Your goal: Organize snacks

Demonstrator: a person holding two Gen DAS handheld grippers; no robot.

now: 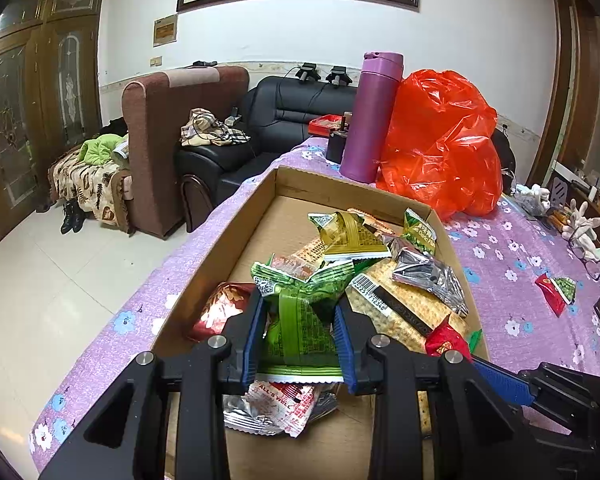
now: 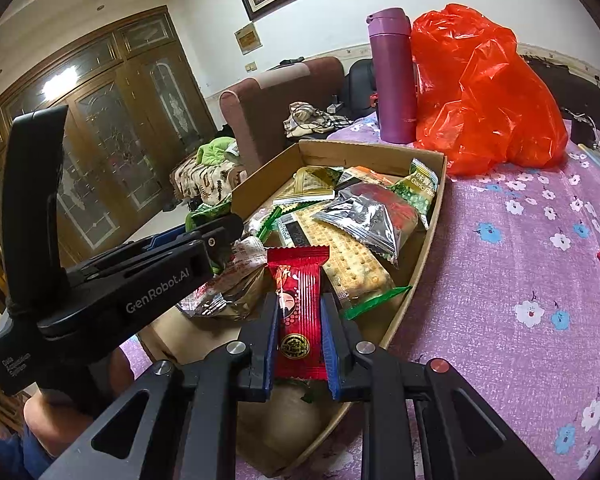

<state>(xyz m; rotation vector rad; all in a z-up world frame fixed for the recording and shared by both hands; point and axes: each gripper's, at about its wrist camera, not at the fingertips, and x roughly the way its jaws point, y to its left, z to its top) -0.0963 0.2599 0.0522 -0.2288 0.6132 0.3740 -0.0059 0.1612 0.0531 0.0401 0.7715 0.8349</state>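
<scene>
1. Holding one snack each, two tongs hovered over one cardboard box (image 1: 236, 216) on the table (image 1: 500, 264), which wore a purple flowered cloth.
2. The left tongs (image 1: 300, 320) were closed narrowly on one green snack packet (image 1: 300, 332), pinched between the blue pads above the box's near end.
3. The right tongs (image 2: 300, 332) were clamped narrowly on one red snack packet (image 2: 298, 308), held upright over the near corner of the box.
4. Inside the box lay a loose pile of packets; an exact count could not be made, since they overlapped.
5. Countable in the pile: one long cracker pack (image 2: 348, 264), one silver foil packet (image 2: 364, 220), one olive-green packet (image 1: 352, 236), and one shiny dark red packet (image 1: 220, 308) against the left wall.
6. One white-and-red packet (image 1: 284, 404) lay on the box floor beneath the left tongs.
7. Outside the box, one red-and-green packet (image 1: 556, 288) lay alone on the cloth to the right.
8. Beyond the box's far end stood one purple flask (image 1: 374, 116) touching one orange plastic bag (image 1: 444, 140).
</scene>
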